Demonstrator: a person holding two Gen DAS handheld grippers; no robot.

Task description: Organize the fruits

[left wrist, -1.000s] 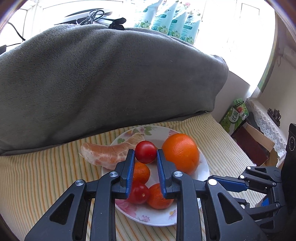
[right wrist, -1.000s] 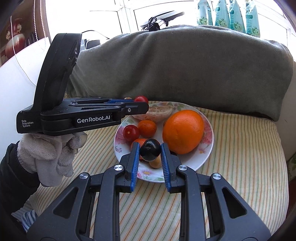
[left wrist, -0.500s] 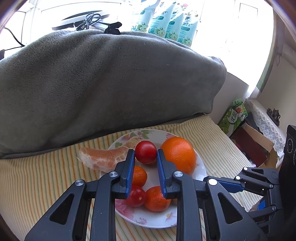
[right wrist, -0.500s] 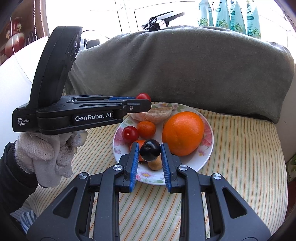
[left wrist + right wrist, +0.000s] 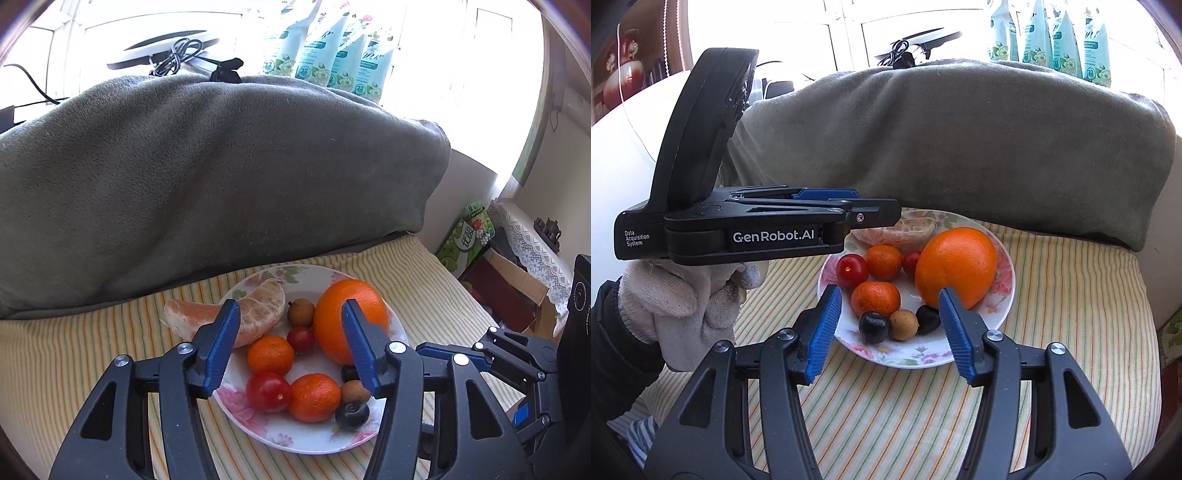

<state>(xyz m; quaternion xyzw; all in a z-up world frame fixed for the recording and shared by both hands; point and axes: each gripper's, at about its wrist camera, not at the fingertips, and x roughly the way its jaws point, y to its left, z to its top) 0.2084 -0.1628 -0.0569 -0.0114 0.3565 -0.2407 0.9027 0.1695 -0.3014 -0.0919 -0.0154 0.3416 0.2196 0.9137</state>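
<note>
A floral plate (image 5: 400,338) (image 5: 1004,295) on a striped cushion holds a large orange (image 5: 351,325) (image 5: 955,266), peeled citrus segments (image 5: 255,317) (image 5: 897,232), two mandarins (image 5: 271,354) (image 5: 875,297), cherry tomatoes (image 5: 269,391) (image 5: 852,268), brown longans (image 5: 301,312) (image 5: 904,325) and dark grapes (image 5: 352,415) (image 5: 873,326). My left gripper (image 5: 290,345) is open and empty above the plate; it also shows side-on in the right wrist view (image 5: 864,206). My right gripper (image 5: 888,328) is open and empty at the plate's near edge.
A grey blanket (image 5: 207,177) (image 5: 979,140) is heaped behind the plate. The striped cushion (image 5: 1071,295) spreads around it. Boxes and clutter (image 5: 498,266) stand at the right. Refill pouches (image 5: 332,48) line the window sill.
Both grippers have opened. The left let go of a cherry tomato and the right let go of a dark grape; both fruits now lie on the plate.
</note>
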